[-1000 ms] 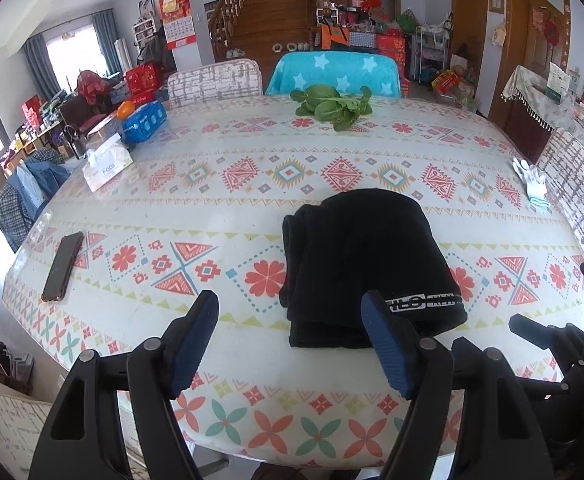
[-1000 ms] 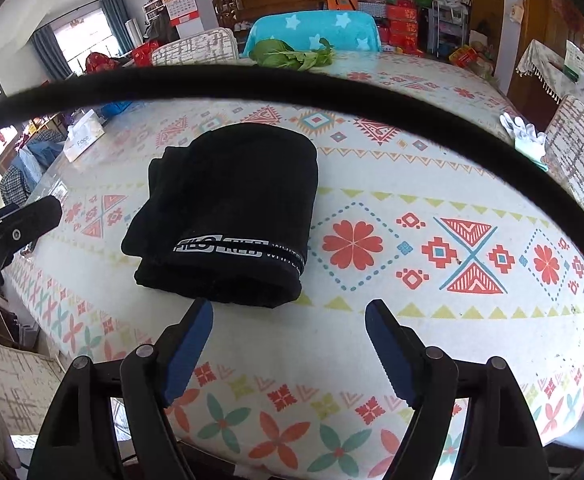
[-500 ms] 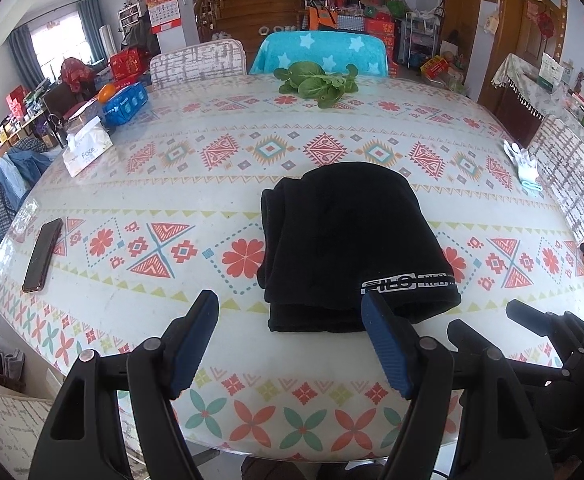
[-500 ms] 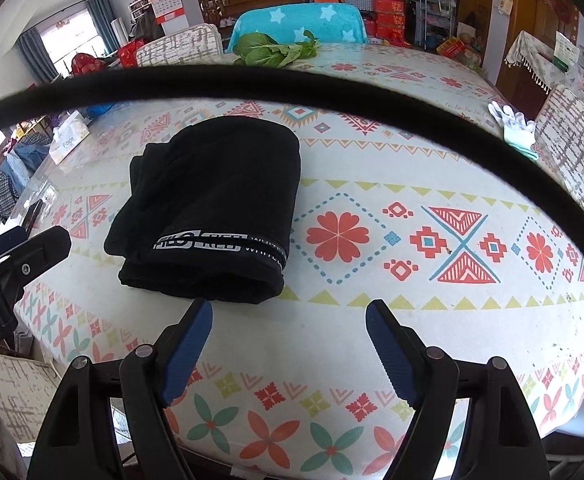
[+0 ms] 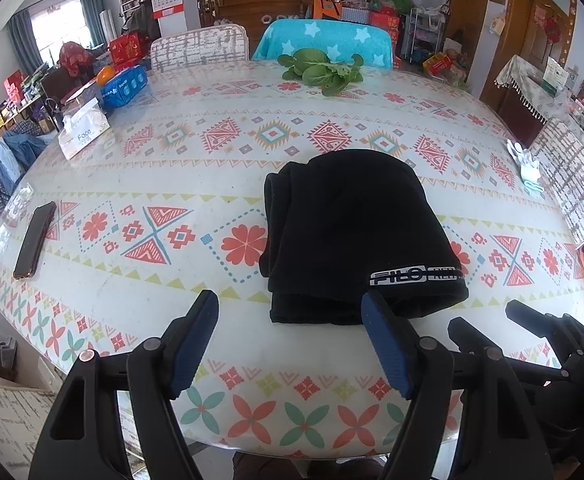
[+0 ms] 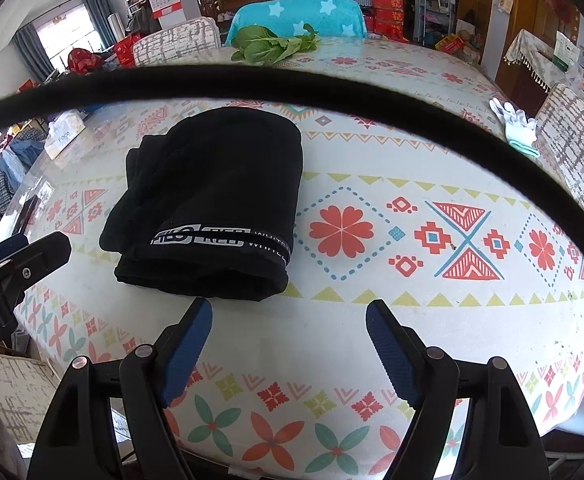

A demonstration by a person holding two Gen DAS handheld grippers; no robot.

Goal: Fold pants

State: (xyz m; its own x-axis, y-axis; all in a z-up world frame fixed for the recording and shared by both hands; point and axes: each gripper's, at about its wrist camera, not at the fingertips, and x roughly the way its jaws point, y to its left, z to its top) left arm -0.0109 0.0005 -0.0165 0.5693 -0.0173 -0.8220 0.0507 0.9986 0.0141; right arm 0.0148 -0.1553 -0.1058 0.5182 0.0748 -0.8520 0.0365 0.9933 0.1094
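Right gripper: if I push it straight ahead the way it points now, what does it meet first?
Probably bare tablecloth. The open right gripper aims at the patterned tablecloth just right of the folded black pants, whose near corner lies by its left finger. Depth is hard to judge.

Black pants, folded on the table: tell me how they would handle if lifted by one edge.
The pants would likely sag and unfold, since they are soft stacked layers. They look thick, so probably bulky yet light. On the smooth tablecloth they would probably slide if pushed.
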